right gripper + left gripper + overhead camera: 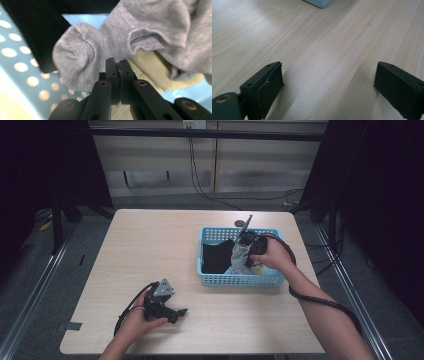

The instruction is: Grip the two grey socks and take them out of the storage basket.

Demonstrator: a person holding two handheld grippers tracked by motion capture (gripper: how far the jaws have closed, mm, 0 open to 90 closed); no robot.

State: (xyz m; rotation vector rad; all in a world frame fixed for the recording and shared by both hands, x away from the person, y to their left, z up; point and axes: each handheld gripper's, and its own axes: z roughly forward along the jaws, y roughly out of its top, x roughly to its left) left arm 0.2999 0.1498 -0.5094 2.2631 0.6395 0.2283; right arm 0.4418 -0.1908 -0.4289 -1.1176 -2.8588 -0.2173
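A light blue plastic basket [240,279] stands on the right half of the table. A black cloth [216,257] lies in its left part, and a pale yellow cloth [150,71] lies under a grey sock [120,45]. My right gripper [248,257] reaches into the basket from the right and is shut on the grey sock [240,255], its jaws pressed together on the fabric [117,62]. My left gripper [176,314] rests low over the wooden table [319,50] near the front left, open, with nothing between its fingers [270,85].
The basket's corner [318,2] shows at the top of the left gripper view. Black cables [320,297] trail from both grippers. Dark curtains and a metal frame surround the table [150,245], with floor cables [200,185] behind it.
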